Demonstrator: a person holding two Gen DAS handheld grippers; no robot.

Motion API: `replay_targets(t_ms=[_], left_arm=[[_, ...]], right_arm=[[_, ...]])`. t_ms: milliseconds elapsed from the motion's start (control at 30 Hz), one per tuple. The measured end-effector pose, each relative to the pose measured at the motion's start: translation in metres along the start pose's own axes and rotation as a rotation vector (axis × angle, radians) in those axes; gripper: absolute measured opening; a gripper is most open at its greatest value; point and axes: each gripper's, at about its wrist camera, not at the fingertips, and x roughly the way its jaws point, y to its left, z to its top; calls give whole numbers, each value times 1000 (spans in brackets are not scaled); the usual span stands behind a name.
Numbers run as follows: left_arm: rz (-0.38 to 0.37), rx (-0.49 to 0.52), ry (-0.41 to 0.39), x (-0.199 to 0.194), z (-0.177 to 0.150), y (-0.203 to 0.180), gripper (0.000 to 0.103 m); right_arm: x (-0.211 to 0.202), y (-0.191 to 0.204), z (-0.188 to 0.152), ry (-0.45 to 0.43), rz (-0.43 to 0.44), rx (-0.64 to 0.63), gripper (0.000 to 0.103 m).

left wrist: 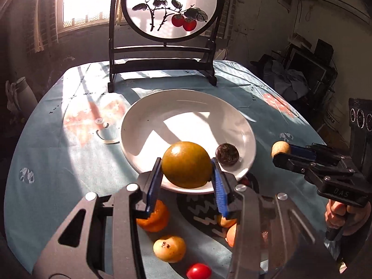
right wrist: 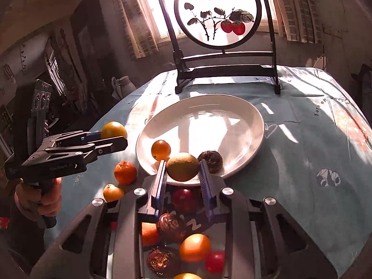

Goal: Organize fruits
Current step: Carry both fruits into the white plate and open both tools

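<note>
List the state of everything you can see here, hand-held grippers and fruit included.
Left hand-held gripper: shut on a green-yellow citrus, lifted off the table.
Right hand-held gripper: shut on a small tan fruit.
White plate: resting flat on the tablecloth.
Dark wrinkled fruit: lying in the plate.
Mandarin: loose on the tablecloth.

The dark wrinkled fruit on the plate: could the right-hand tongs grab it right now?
Probably not yet. The right tongs are already shut on a yellow-green fruit, leaving no room for the dark fruit, though it lies uncovered just beside them on the white plate.
</note>
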Motion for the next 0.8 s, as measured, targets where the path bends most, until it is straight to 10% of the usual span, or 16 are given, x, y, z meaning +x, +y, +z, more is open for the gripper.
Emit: replay_targets(t_ms=[567, 633, 700, 800], left_arm=[[85, -52, 180, 97, 25, 42, 42], [109, -44, 174, 94, 25, 40, 50], [141, -31, 124, 81, 27, 36, 80], [135, -17, 74, 55, 29, 30, 89]], right_arm=[[110, -13, 37, 217, -53, -25, 29], [114, -11, 38, 236, -64, -29, 35], [110, -8, 38, 244, -82, -31, 43], [89, 0, 36, 203, -93, -50, 59]])
